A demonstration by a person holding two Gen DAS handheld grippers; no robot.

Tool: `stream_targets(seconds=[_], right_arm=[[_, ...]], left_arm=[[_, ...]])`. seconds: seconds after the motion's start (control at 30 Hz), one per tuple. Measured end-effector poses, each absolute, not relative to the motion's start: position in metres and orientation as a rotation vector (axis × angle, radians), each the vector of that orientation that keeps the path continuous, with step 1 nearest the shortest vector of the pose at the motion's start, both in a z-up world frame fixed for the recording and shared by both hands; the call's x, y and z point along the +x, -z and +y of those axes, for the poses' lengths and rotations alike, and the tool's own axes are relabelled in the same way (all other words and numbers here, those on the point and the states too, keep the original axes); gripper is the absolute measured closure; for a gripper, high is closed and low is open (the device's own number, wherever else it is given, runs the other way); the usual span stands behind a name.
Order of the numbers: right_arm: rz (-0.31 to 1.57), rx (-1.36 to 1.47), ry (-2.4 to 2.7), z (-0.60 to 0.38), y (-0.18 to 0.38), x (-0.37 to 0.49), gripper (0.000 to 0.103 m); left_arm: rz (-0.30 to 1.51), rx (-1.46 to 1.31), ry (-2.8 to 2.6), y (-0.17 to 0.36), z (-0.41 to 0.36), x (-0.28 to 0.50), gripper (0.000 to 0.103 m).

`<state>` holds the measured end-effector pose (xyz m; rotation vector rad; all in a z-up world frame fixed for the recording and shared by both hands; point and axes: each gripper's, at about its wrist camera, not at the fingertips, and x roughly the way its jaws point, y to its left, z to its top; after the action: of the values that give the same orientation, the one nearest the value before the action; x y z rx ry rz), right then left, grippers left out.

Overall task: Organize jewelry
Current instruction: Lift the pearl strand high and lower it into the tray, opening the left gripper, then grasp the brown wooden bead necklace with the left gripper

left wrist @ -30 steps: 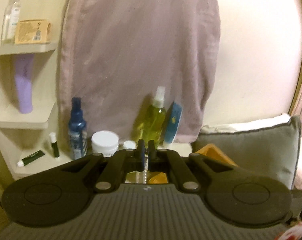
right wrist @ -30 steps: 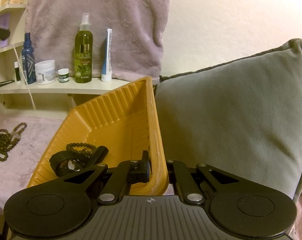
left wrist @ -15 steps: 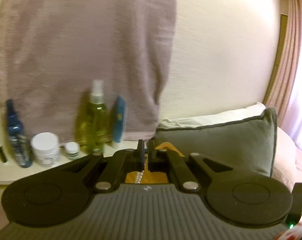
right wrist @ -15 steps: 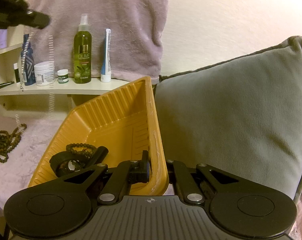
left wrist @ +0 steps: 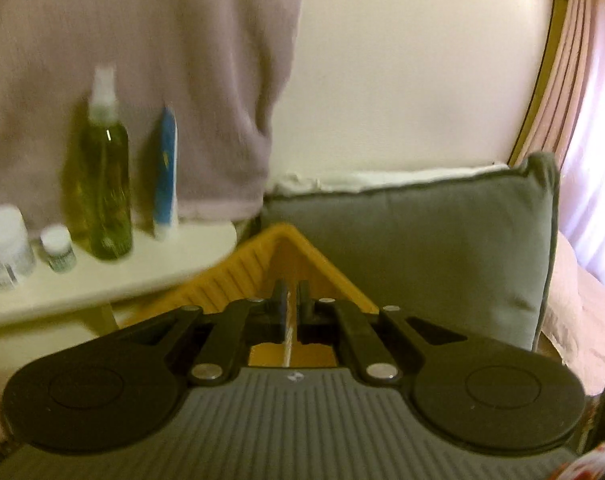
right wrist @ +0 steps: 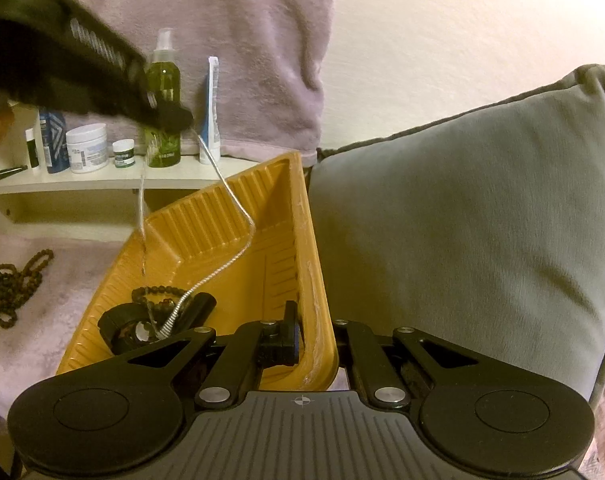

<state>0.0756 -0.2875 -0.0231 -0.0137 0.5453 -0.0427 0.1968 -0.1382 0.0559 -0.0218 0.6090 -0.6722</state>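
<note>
Moved in over the yellow tray (right wrist: 286, 216), my left claw (right wrist: 178, 117) pinches the silver chain (right wrist: 222, 268), its tail pooling by the black beads (right wrist: 158, 292); right claw (right wrist: 314, 344) clamps the rim; risk: swinging chain snagging the rim, spilling outside.

Green spray bottle (right wrist: 163, 112) and white jar (right wrist: 87, 148) on shelf (right wrist: 102, 182), grey cushion (right wrist: 462, 216) beside.

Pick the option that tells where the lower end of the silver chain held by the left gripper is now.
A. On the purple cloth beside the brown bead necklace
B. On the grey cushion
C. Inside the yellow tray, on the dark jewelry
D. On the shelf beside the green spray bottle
C: the silver chain hangs from the left gripper and its lower end rests inside the yellow tray on the dark jewelry.
</note>
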Motion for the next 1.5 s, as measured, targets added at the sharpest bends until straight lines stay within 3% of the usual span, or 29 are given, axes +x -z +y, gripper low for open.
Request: stream_targets(seconds=[0.17,0.83,1.5], right_arm=[[0.547,-0.012,0.043,-0.288,0.023,0.076,0.098],[0.549,-0.015,0.043,-0.287,0.024,0.076,0.098],[0.554,-0.024,0.046,-0.287,0.026,0.075,0.099]], left_arm=[[0.637,-0.013,0.677,-0.046,-0.14,0.193,0.088],[0.622,-0.036,0.273,-0.016,-0.022,0.141,0.078],[0.722,0.003,-0.049,0.042,0.072,0.115,0.078]])
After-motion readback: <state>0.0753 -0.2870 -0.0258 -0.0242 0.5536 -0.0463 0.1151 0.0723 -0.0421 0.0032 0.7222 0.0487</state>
